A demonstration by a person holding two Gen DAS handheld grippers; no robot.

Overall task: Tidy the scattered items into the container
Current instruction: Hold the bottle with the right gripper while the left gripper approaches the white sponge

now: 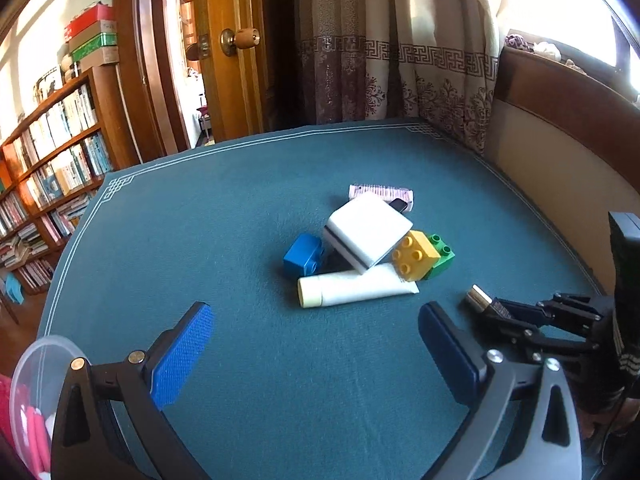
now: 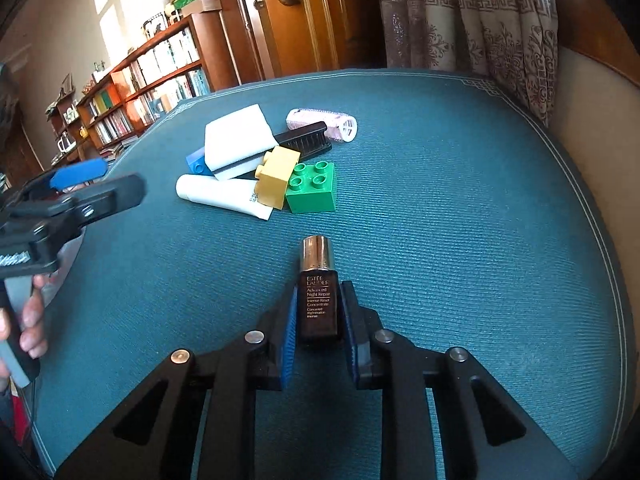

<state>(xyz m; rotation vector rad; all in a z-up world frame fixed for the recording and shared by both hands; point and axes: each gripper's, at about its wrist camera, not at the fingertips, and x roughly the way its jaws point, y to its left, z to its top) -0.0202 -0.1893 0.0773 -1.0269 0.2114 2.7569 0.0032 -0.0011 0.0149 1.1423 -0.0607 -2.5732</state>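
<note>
A teal table cover [image 2: 440,220] carries a pile: white sponge [image 2: 240,140], white tube [image 2: 216,194], green brick [image 2: 311,188], yellow brick [image 2: 277,176], blue brick [image 1: 303,255]. A clear container [image 1: 36,364] sits by the left gripper [image 1: 316,344], whose jaws stand wide apart. The right gripper [image 2: 319,330] is clamped on a dark bottle [image 2: 318,300] labelled "Estée Lauder Advanced Night Repair".

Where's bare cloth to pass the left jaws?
Bare: the near cloth between the white tube and the left gripper, and the far cloth behind the pink roller. Crowded: mid-table pile around the white sponge.
</note>
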